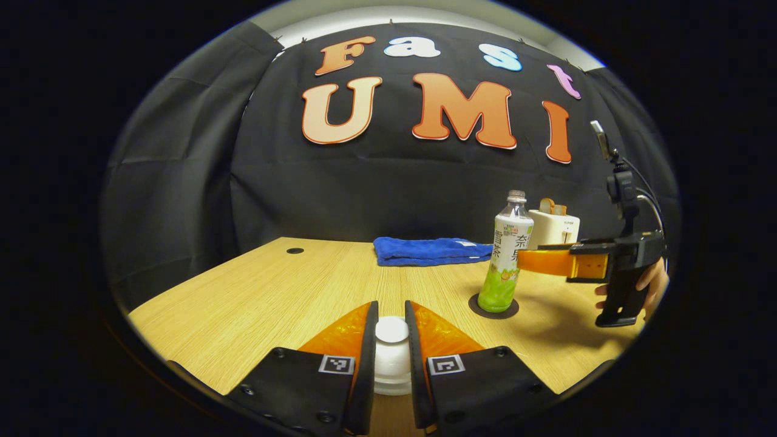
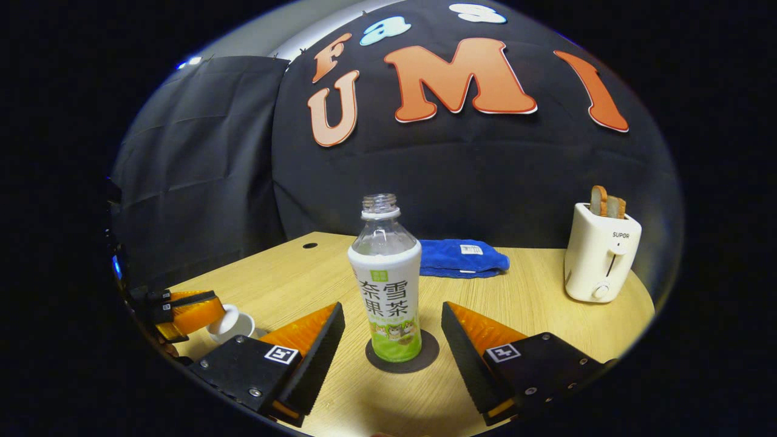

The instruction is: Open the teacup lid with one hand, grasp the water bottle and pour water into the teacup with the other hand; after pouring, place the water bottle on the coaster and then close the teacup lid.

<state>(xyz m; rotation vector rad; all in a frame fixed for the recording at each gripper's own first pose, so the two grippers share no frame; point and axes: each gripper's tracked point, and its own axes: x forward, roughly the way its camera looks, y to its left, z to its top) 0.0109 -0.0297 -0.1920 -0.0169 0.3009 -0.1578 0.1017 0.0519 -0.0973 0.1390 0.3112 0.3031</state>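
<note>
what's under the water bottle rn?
The water bottle stands upright on a dark round coaster, which lies on the wooden table. The coaster's rim shows around the base; its middle is covered by the bottle.

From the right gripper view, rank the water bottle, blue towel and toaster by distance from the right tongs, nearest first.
1. Water bottle, between the open tongs, on the coaster.
2. Blue towel, behind the bottle.
3. Toaster, far right; roughly as far as the towel, too close to call.
</note>
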